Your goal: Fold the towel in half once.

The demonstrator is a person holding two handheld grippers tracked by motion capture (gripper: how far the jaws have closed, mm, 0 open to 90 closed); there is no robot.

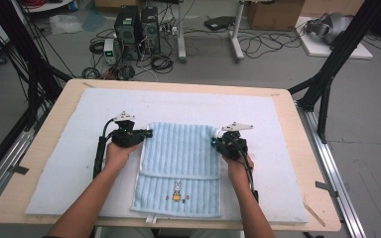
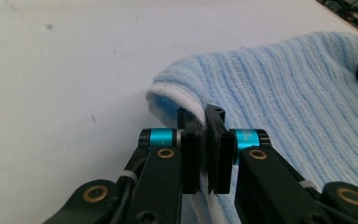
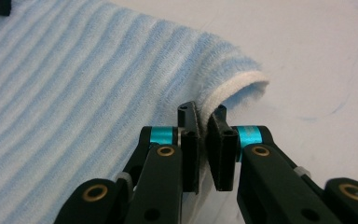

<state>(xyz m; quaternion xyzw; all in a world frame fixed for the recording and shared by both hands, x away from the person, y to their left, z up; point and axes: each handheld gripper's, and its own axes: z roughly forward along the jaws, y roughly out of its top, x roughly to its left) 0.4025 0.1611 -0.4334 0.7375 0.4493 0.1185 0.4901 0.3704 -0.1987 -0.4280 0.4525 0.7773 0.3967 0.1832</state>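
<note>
A light blue ribbed towel (image 1: pixel 178 168) with a small rabbit picture lies on the white mat, its far part folded back toward me. My left gripper (image 1: pixel 148 133) is shut on the white hem at the fold's left side; in the left gripper view the pads (image 2: pixel 205 154) pinch that hem of the towel (image 2: pixel 279 102). On the fold's right side my right gripper (image 1: pixel 214 142) is shut on the hem as well, and the right gripper view shows its jaws (image 3: pixel 204 149) clamping the white edge of the towel (image 3: pixel 74 93).
The white mat (image 1: pixel 278 148) covers most of the wooden table (image 1: pixel 307 163). Bare mat lies on either side of the towel and beyond it. Computers, cables and boxes stand on the floor past the table's far edge.
</note>
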